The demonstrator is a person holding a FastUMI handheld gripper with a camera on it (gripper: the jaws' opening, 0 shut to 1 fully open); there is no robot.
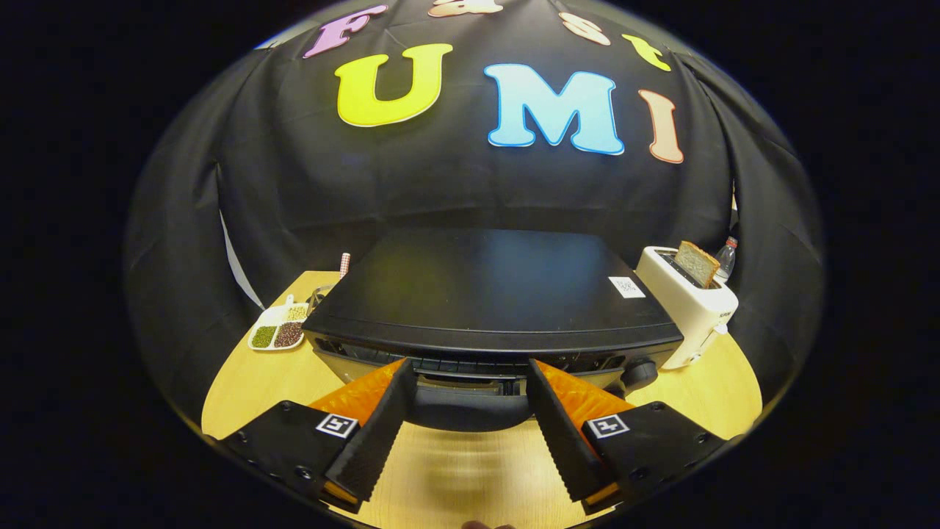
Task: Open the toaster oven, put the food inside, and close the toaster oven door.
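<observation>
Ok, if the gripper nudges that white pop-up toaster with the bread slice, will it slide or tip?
The white pop-up toaster looks tall and narrow, so a high push could tip it; a low one likely slides it on the smooth wooden table. The bread slice sits loose and may shift. The open gripper is at the black toaster oven.

White label on toaster oven (492,294), print unreadable

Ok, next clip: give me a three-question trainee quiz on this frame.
1. True or false: the claw is shut on the toaster oven's door handle.
2. What sticks up from the white toaster? A) a fork B) a bread slice C) a bottle
3. Which dish sits on the table beside the oven, opposite the toaster?

Key: 1 false, its fingers stand open, either side of the handle. 2 B, bread slice. 3 the divided plate of beans.
</observation>
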